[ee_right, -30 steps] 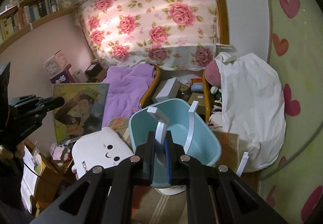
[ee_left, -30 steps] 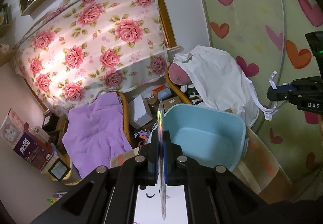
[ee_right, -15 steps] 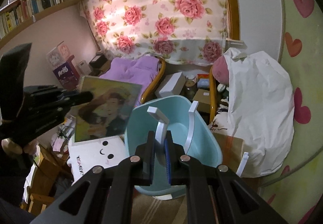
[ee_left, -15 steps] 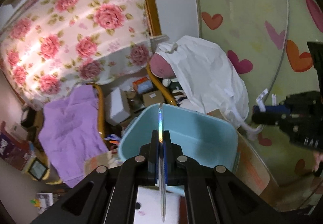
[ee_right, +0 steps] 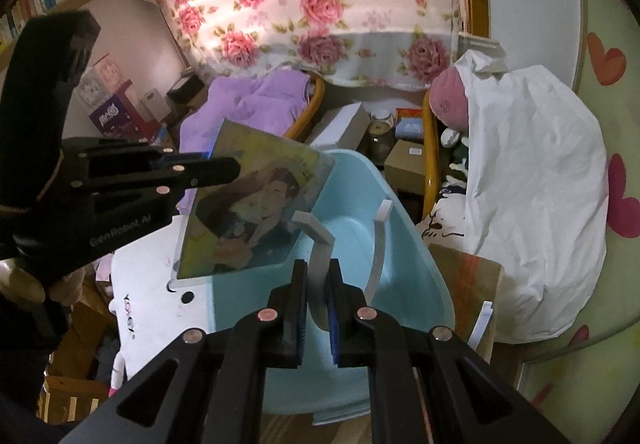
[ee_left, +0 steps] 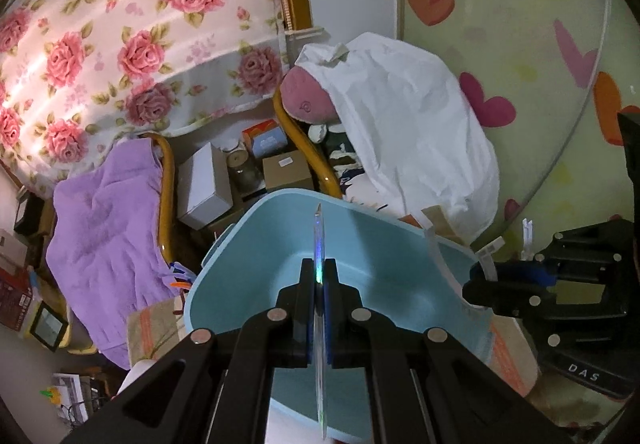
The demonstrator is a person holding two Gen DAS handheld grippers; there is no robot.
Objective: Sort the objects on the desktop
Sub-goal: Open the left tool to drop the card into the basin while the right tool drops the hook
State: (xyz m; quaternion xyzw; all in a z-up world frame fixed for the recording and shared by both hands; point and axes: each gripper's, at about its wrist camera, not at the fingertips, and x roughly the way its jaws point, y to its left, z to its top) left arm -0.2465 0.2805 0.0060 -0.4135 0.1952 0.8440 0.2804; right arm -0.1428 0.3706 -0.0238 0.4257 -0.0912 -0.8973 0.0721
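My left gripper (ee_left: pixel 319 272) is shut on a thin picture board (ee_left: pixel 319 236), seen edge-on over a light blue tub (ee_left: pixel 280 200). In the right wrist view the same board (ee_right: pixel 248 212) shows an illustrated figure and hangs tilted over the tub's (ee_right: pixel 404 228) left rim, held by the left gripper (ee_right: pixel 224 168). My right gripper (ee_right: pixel 318 272) is shut on a white curved stand (ee_right: pixel 320 240) whose two arms point over the tub's inside. The left wrist view shows the right gripper (ee_left: pixel 480 284) at the tub's right rim with the stand (ee_left: pixel 438 256).
A white cushion with a face (ee_right: pixel 148 284) lies left of the tub. Behind stand a chair with a purple blanket (ee_left: pixel 108 228), cardboard boxes (ee_left: pixel 204 184), and a white cloth over a pink plush (ee_left: pixel 412 124). A heart-patterned panel (ee_left: pixel 520 44) closes the right side.
Both grippers have come down and closer to the blue tub. The picture board has swung rightward from beside the tub to over its left rim.
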